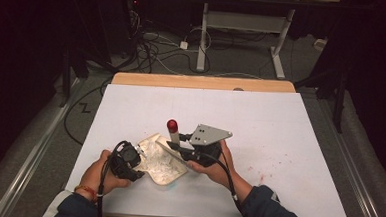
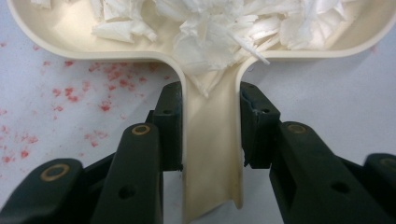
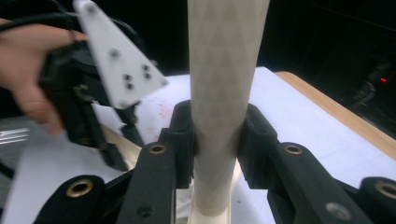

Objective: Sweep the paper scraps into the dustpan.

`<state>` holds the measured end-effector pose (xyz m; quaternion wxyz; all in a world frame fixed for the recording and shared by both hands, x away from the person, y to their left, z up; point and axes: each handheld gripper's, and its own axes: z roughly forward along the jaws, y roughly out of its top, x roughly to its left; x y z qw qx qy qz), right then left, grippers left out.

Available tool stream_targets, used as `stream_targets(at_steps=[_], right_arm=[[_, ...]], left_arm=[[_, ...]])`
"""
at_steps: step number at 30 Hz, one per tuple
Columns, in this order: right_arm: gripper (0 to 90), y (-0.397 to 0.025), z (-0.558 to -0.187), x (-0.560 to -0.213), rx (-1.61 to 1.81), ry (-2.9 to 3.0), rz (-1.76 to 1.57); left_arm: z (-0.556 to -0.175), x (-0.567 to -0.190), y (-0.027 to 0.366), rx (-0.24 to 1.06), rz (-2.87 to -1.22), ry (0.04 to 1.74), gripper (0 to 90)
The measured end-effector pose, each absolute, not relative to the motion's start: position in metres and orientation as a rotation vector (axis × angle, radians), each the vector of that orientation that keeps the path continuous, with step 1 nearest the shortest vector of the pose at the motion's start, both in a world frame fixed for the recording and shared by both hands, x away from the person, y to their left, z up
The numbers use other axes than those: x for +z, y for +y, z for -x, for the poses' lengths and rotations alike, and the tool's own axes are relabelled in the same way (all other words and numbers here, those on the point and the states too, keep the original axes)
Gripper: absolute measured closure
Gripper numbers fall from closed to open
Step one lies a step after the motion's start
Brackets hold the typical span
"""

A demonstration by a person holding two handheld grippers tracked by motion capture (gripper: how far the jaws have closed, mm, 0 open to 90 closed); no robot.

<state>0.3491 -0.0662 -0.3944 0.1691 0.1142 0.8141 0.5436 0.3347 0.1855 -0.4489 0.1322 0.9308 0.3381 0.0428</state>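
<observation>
Black jaws of the left hand-held gripper (image 2: 210, 135) are clamped on the narrow handle of a cream plastic scoop tray (image 2: 212, 154), one jaw pressed against each side wall of the handle. The tray's wide bowl sits just past the jaw tips, full of shredded white paper (image 2: 210, 28), and it rests on the white table (image 2: 327, 93), which has red specks (image 2: 84, 88) scattered next to the tray. From the high view the tray (image 1: 170, 177) sits near the person's edge of the table, between the two hands. The right hand-held gripper (image 3: 217, 135) is gripping a pale patterned stick (image 3: 224, 70) that stands pretty much upright between its jaws. In the high view that stick has a red knob on top (image 1: 172, 124) and sits right at the far rim of the tray, with the right hand-held gripper (image 1: 186, 150) just beside it.
</observation>
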Motion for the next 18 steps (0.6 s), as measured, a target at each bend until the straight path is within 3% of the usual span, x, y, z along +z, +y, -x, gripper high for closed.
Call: stream_targets(at_steps=[18], right_arm=[[70.6,-0.144,-0.345,-0.36,1.567,2.146,-0.498]], left_arm=[[-0.335,-0.448,0.185,0.114,-2.695,0.993,63.0]])
